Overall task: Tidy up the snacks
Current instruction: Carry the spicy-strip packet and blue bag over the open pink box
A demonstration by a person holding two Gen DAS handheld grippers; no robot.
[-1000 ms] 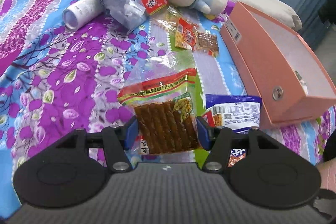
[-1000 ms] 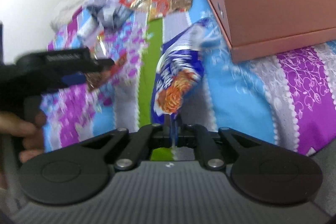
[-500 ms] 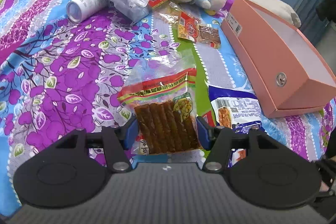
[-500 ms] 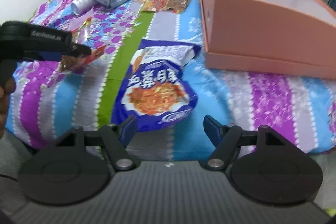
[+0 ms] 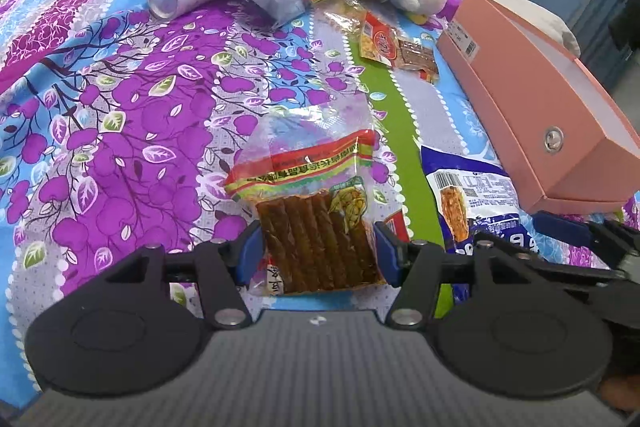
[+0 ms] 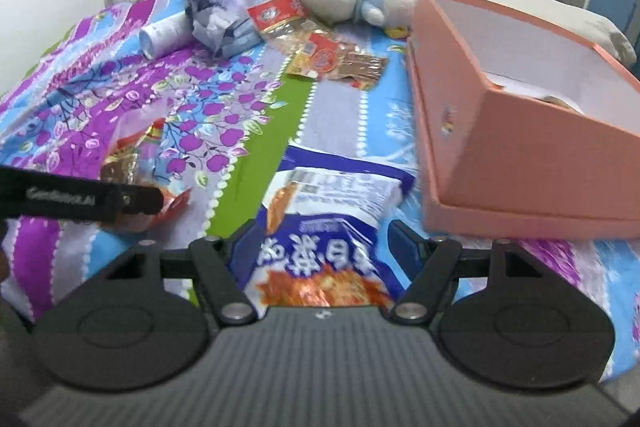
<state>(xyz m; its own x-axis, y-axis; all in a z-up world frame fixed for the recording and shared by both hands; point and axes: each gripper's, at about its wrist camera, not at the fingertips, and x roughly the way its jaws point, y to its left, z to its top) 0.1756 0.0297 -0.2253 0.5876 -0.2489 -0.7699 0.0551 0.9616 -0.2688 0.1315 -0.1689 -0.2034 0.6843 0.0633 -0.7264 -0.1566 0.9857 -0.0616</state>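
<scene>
Black arm of left tool [image 6: 80,199], left edge of right wrist view: white lettering, blurred, roughly "GenRobot.AI".
Blue snack bag [image 6: 320,227], lower centre: large white Chinese characters, upside down, unreadable; barcode on white panel.
Clear pack of brown sticks [image 5: 312,219], centre of left wrist view: Chinese print on red-yellow band, not legible.
Pink box [image 5: 520,99], right: barcode sticker, digits too small.

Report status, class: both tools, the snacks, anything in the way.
Left tool shut on stick snack packet. Right tool opening, blue packet between jaws, lying on bed. Pink box close by, nothing blocking.
</scene>
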